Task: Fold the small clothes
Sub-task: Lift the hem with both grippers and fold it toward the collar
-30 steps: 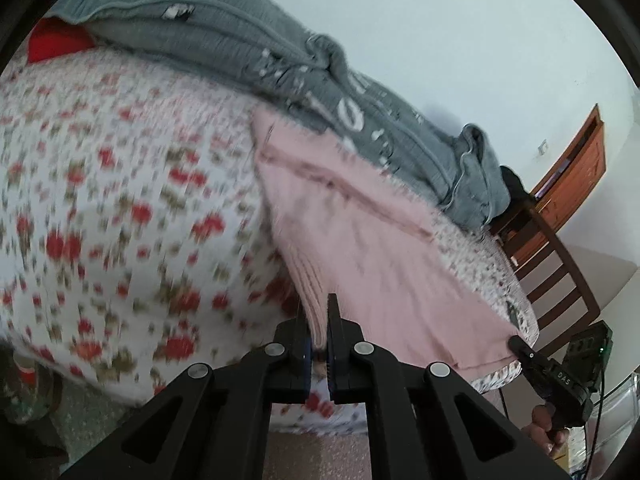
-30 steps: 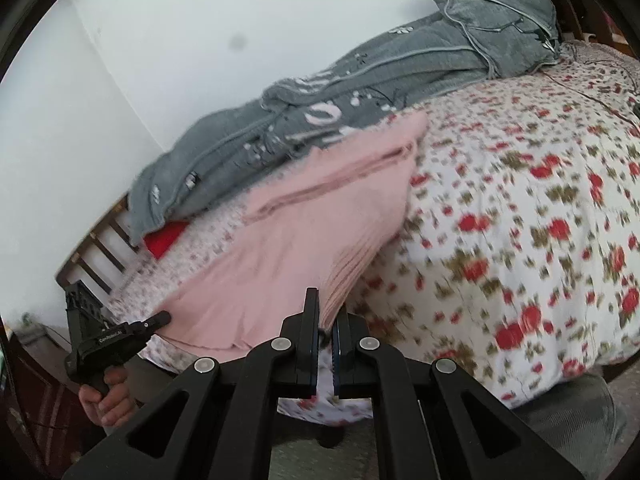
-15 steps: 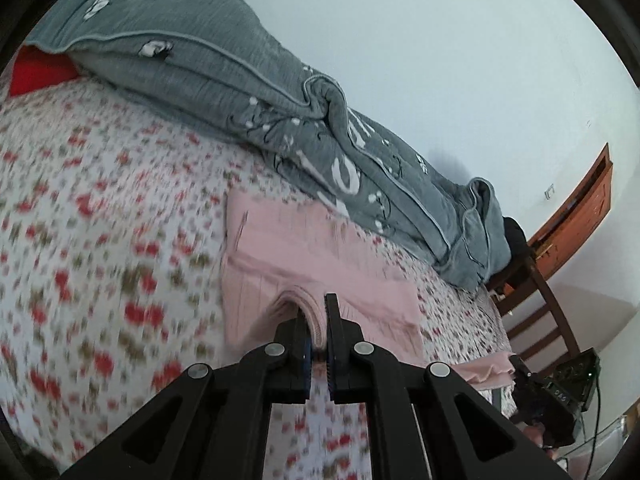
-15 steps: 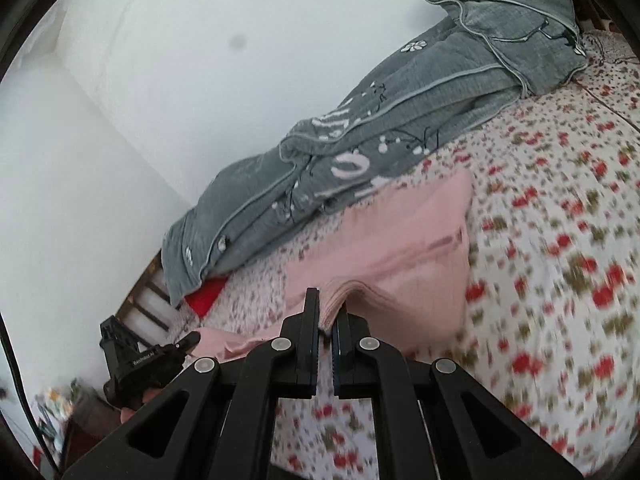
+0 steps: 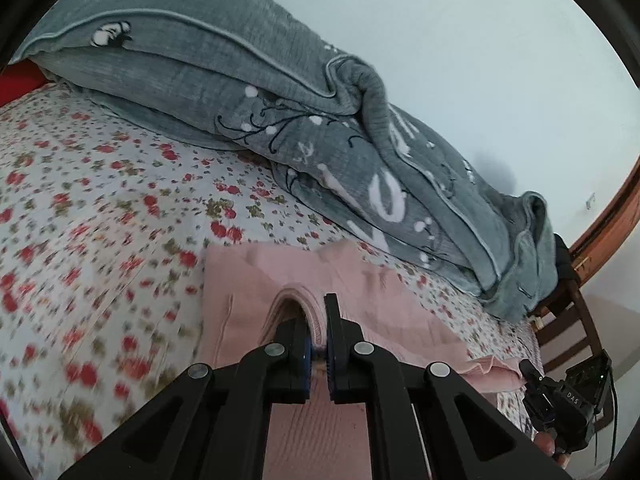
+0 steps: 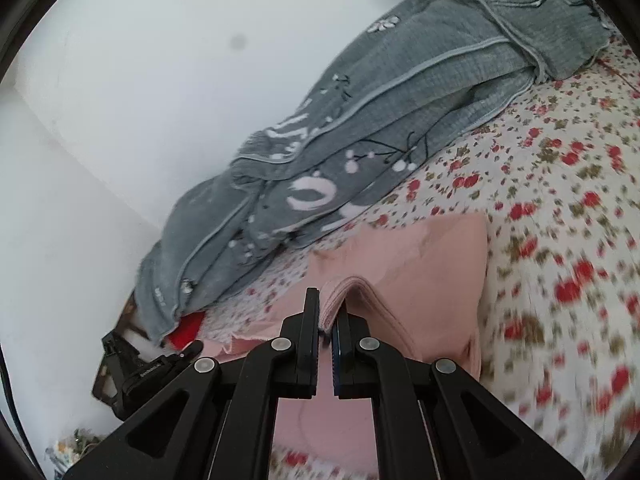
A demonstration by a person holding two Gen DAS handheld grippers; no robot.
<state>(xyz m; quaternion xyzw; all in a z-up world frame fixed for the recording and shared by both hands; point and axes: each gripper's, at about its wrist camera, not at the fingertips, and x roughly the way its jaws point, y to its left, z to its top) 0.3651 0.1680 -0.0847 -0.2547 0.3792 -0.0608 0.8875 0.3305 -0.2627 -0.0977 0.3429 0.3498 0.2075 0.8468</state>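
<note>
Pink garment (image 5: 248,292) spread on the floral bedsheet (image 5: 100,200), just in front of the grey blanket (image 5: 280,92), with a narrow strip of sheet showing between the two. Left gripper (image 5: 316,316) over the garment's near half, jaws drawn narrow and pinching a raised, arched fold of the ribbed pink hem. Right gripper (image 6: 329,320) likewise clamped tight on a bunched pink edge, thin layers visible between its black fingers (image 6: 311,312). From the right wrist view, garment (image 6: 432,272) lying flat beyond the pinch, far corner toward the blanket (image 6: 400,112), sheet (image 6: 560,220) to its right. Red item (image 6: 186,330) tucked under the blanket's low end. Wooden chair (image 5: 580,332) past the blanket's other end.
</note>
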